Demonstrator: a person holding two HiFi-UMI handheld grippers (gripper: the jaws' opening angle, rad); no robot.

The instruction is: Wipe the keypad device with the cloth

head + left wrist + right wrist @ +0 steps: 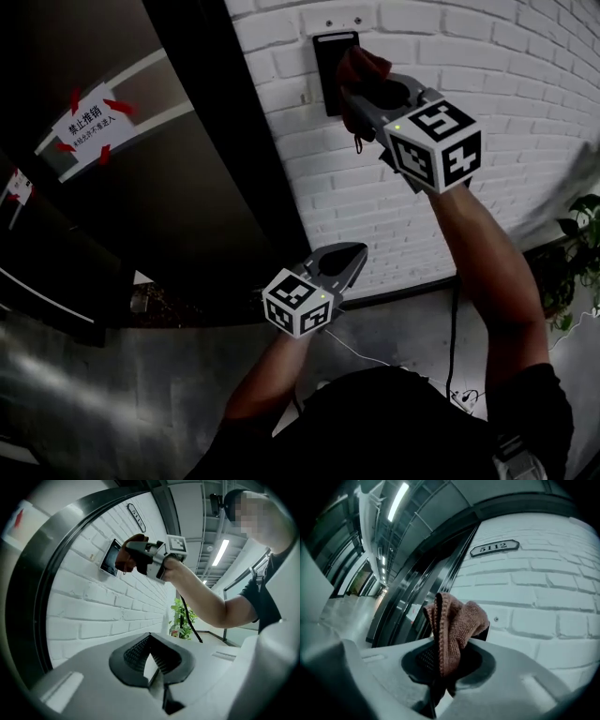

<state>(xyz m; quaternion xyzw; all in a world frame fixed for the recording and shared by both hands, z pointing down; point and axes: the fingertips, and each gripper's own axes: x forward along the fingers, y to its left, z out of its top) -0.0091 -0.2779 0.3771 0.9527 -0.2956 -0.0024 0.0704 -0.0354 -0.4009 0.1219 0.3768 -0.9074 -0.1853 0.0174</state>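
Note:
The black keypad device is fixed high on the white brick wall. A reddish-brown cloth is bunched against its right side, and my right gripper is shut on that cloth. In the right gripper view the cloth sticks up from the jaws and hides nearly all of the keypad. From the left gripper view I see the keypad, the cloth and the right gripper pressed to it. My left gripper hangs lower, close to the wall, shut with nothing in it.
A dark door frame runs left of the keypad, with a paper notice on the door. A number plate sits higher on the wall. A potted plant stands at the right, and a black cable hangs by my right arm.

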